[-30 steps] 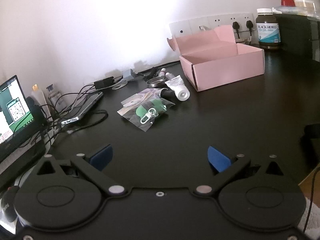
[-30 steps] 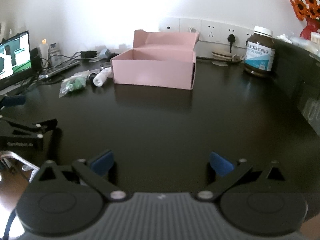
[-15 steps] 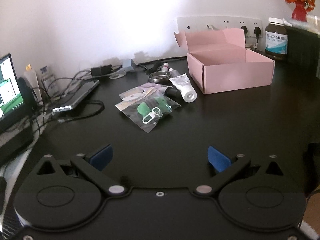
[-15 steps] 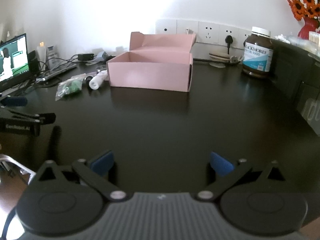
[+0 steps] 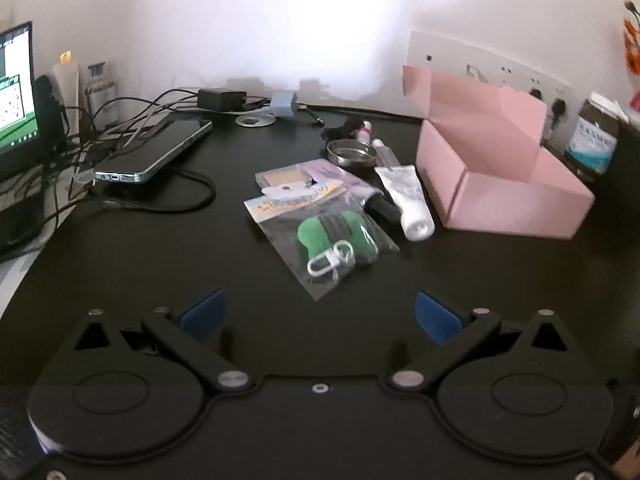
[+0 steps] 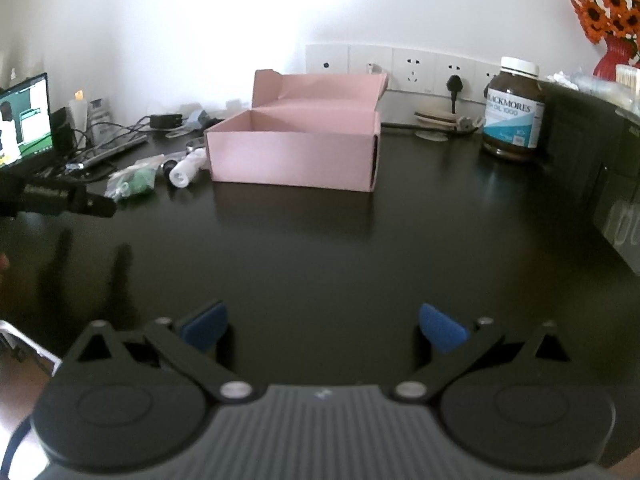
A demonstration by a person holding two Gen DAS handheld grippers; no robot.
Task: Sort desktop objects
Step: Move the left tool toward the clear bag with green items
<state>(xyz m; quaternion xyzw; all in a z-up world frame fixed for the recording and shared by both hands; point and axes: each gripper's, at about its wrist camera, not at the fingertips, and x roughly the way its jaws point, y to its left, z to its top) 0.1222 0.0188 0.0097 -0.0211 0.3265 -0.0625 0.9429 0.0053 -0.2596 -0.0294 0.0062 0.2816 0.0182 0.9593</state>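
**Two grippers spread wide above the desk, nothing grasped**

Both grippers have their blue-padded fingers parted wide with only bare desk between them. The left gripper (image 5: 319, 312) hangs above the black desk (image 5: 500, 280), its fingertips just short of a clear plastic bag (image 5: 332, 236) that holds a green item and a white clip. This bag lies flat, overlapping a second small packet (image 5: 286, 178) behind it. Just right of the bag lies a white tube (image 5: 408, 200), cap end toward the camera, with a black cylindrical item (image 5: 382, 209) between tube and bag. Behind these sits a round metal dish (image 5: 352, 152). The pink box (image 5: 504, 196) stands open beside the tube, lid flap raised toward the wall. A phone (image 5: 156, 156) rests among cables at the left, near a lit screen (image 5: 16, 92).

The right gripper (image 6: 323, 326) hovers over a bare stretch of desk, well apart from the pink box, whose interior shows nothing visible from this angle. A brown supplement jar (image 6: 512, 112) stands right of the box near the wall sockets (image 6: 400, 68). Orange flowers in a red vase (image 6: 612, 60) occupy the far right corner.
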